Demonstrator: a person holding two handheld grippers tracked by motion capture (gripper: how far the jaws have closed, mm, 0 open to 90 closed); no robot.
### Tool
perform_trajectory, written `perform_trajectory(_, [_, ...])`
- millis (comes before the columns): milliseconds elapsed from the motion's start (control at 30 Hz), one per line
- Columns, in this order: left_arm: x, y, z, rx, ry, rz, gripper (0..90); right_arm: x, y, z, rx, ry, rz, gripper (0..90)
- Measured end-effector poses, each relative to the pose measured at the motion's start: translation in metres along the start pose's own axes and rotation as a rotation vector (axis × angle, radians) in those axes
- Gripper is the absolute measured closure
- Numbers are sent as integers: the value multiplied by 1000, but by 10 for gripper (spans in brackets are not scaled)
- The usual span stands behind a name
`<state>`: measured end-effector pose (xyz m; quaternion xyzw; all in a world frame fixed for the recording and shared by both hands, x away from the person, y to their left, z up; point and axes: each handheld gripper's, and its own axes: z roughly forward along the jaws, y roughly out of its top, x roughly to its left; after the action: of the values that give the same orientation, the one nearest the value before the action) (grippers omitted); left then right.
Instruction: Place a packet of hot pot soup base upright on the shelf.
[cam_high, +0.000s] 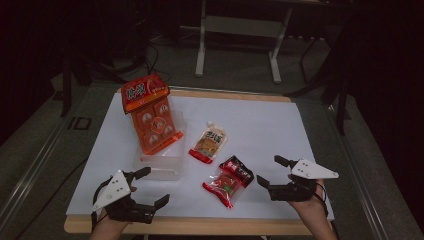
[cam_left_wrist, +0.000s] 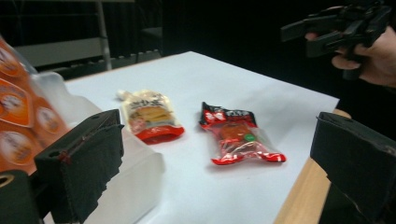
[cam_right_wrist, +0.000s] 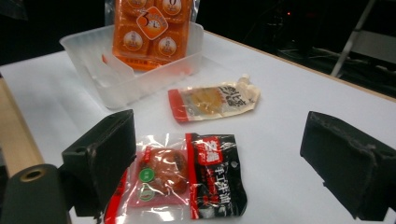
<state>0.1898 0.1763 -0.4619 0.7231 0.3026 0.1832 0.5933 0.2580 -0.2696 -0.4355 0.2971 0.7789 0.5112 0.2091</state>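
Note:
A big orange snack bag (cam_high: 150, 112) (cam_right_wrist: 152, 28) leans inside a clear plastic tray (cam_high: 162, 162) (cam_right_wrist: 116, 70). A pale sauce pouch with a red end (cam_high: 208, 142) (cam_left_wrist: 149, 115) (cam_right_wrist: 212, 101) lies flat on the white tabletop. Closer in lies a red and black snack packet (cam_high: 229, 180) (cam_left_wrist: 238, 135) (cam_right_wrist: 187, 179). My left gripper (cam_high: 148, 187) (cam_left_wrist: 219, 163) stands open by the tray's near corner, holding nothing. Just right of the red and black packet, my right gripper (cam_high: 272, 172) (cam_right_wrist: 224, 163) is open and holds nothing.
The white board (cam_high: 260, 120) lies on a wooden table whose edge (cam_high: 200, 225) runs along the front. A grey metal frame (cam_high: 237, 30) stands on the floor behind. The person's other hand with its gripper (cam_left_wrist: 345, 32) appears far off in the left gripper view.

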Motion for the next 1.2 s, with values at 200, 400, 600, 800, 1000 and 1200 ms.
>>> perform_trajectory(200, [-11, -12, 13, 22, -2, 14, 29, 0, 0, 14, 18, 42, -6, 109])
perform_trajectory(400, [-18, -24, 21, 44, -21, 39, 27, -3, -2, 30, 31, 48, -13, 136])
perform_trajectory(600, [-20, -29, 24, 34, -32, 27, 27, -6, -11, 44, 60, 58, -17, 171])
perform_trajectory(800, [-20, -31, 26, 32, -34, 24, 27, -11, -23, 58, 114, 64, 9, 182])
perform_trajectory(1000, [-21, -32, 25, 29, -36, 27, 27, -15, -35, 72, 170, 59, 30, 183])
perform_trajectory(1200, [-21, -33, 25, 20, -50, 25, 27, -16, -49, 84, 230, 56, 44, 183])
